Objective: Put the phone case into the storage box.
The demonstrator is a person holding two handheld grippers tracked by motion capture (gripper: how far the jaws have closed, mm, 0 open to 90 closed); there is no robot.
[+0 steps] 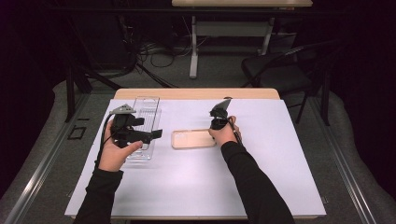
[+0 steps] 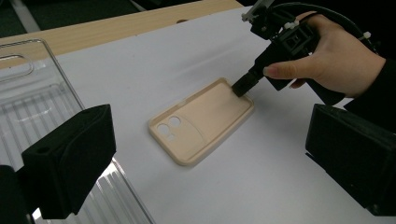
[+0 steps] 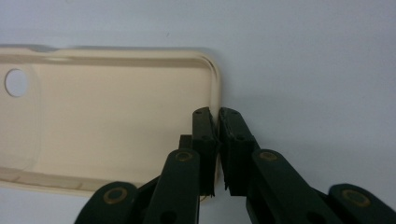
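Note:
A beige phone case (image 1: pixel 194 139) lies hollow side up on the white sheet, its camera holes (image 2: pixel 168 125) toward the left. My right gripper (image 1: pixel 215 132) points down at the case's right end and is shut on its thin rim (image 3: pixel 215 88), one jaw inside the case and one outside. In the left gripper view that gripper (image 2: pixel 243 86) pinches the case's far end. My left gripper (image 1: pixel 156 134) is held over a clear plastic tray (image 1: pixel 145 109), jaws wide open, its fingers (image 2: pixel 70 158) with nothing between them.
The white sheet (image 1: pixel 187 186) covers most of the wooden table (image 1: pixel 196 93). The ribbed clear tray (image 2: pixel 28 93) lies at the left. Beyond the table stand a dark chair (image 1: pixel 280 70), a white desk leg (image 1: pixel 193 51) and floor cables.

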